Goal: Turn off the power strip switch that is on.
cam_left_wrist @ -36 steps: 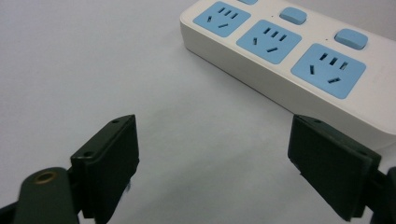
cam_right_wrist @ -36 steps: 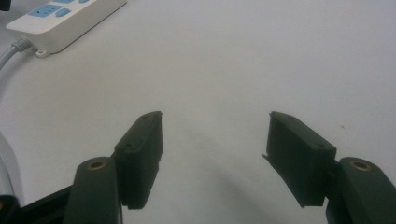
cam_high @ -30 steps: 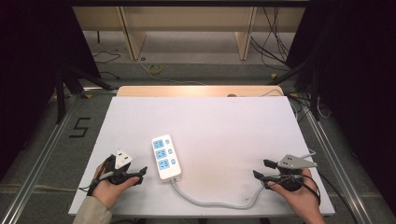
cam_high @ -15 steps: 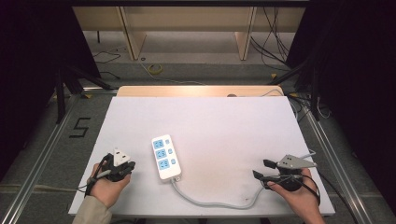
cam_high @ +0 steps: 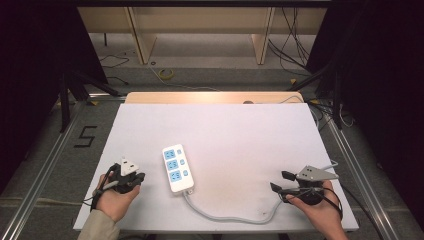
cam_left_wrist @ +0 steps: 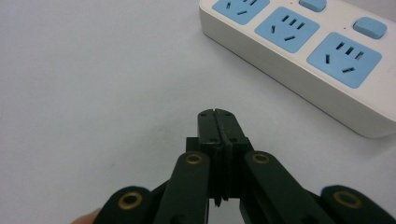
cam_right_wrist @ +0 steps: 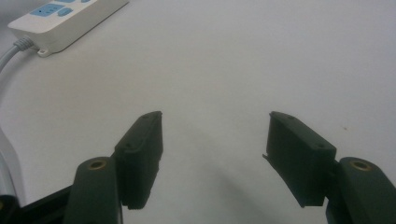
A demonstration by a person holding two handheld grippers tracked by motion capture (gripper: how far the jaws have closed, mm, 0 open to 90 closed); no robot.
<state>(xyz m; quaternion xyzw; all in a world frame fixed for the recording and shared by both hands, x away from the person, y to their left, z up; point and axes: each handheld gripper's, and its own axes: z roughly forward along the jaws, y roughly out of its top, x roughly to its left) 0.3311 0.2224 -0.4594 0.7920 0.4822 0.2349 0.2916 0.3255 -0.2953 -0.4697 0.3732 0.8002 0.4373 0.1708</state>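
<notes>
A white power strip (cam_high: 176, 168) with three blue sockets lies on the white table top (cam_high: 230, 135), left of the middle. Its grey cable (cam_high: 225, 216) curls toward the near right. My left gripper (cam_high: 139, 177) is held low at the near left, a short way left of the strip. In the left gripper view it (cam_left_wrist: 218, 115) is shut with nothing between its jaws, and the strip (cam_left_wrist: 299, 51) lies just ahead to the right. At the near right my right gripper (cam_high: 279, 181) is open and empty (cam_right_wrist: 215, 135), pointing across bare table toward the strip (cam_right_wrist: 60, 18).
The table's near edge runs just below both hands. Metal rails (cam_high: 45, 165) flank the table on both sides. Behind it stands a wooden shelf frame (cam_high: 200, 30) with loose cables on the floor. A "5" mark (cam_high: 85, 136) is on the floor at left.
The left gripper's jaws, spread one second ago, have closed on nothing, and the gripper has turned a little. The right gripper and the power strip have not moved.
</notes>
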